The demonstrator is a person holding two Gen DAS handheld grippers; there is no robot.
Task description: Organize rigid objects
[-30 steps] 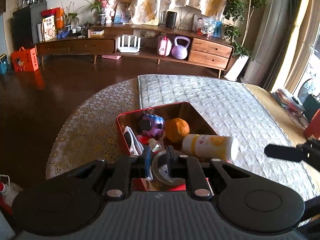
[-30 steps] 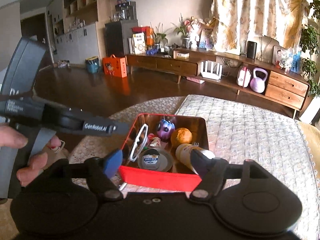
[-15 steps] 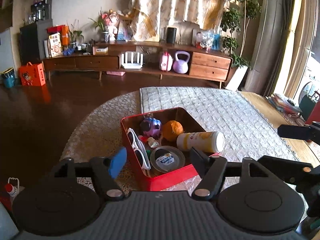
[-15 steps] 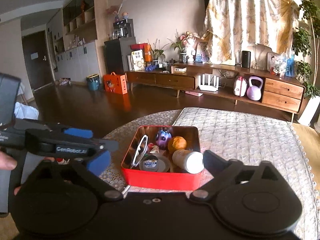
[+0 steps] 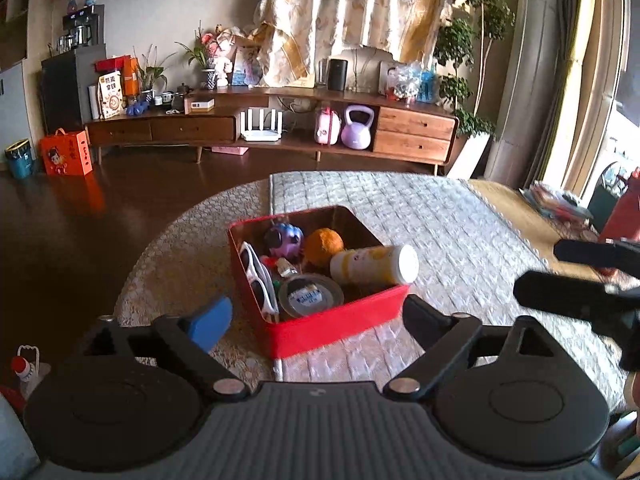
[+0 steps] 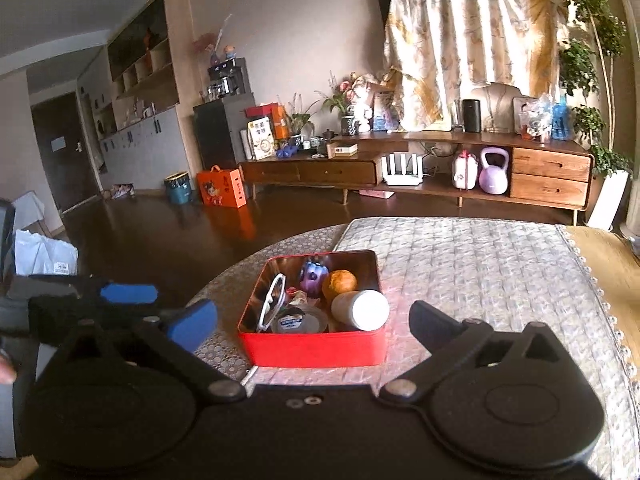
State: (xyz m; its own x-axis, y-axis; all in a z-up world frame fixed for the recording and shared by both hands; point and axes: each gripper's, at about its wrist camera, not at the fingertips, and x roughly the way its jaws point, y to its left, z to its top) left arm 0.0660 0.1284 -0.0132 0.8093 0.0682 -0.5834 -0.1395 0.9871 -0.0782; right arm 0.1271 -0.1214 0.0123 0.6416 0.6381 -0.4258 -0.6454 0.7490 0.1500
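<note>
A red tin box (image 5: 340,328) (image 6: 312,348) stands on the round table. Inside lie white sunglasses (image 5: 258,276) (image 6: 272,304), a round tape tin (image 5: 310,296) (image 6: 298,322), a purple toy (image 5: 282,238) (image 6: 314,276), an orange (image 5: 322,242) (image 6: 340,282) and a yellow bottle with a white cap (image 5: 374,266) (image 6: 360,310). My left gripper (image 5: 316,314) is open and empty, held back from the box's near side. My right gripper (image 6: 312,322) is open and empty, also short of the box. Each gripper shows at the edge of the other's view.
The table carries a lace cloth and a quilted grey mat (image 5: 440,220) (image 6: 480,264). Beyond it are dark wood floor and a long sideboard (image 5: 280,124) (image 6: 420,168) with a purple kettlebell. A white bag (image 6: 44,256) sits at the left.
My left gripper let go of the round tin in the box, opened wide and drew back. My right gripper opened wider and also pulled back and up from the box.
</note>
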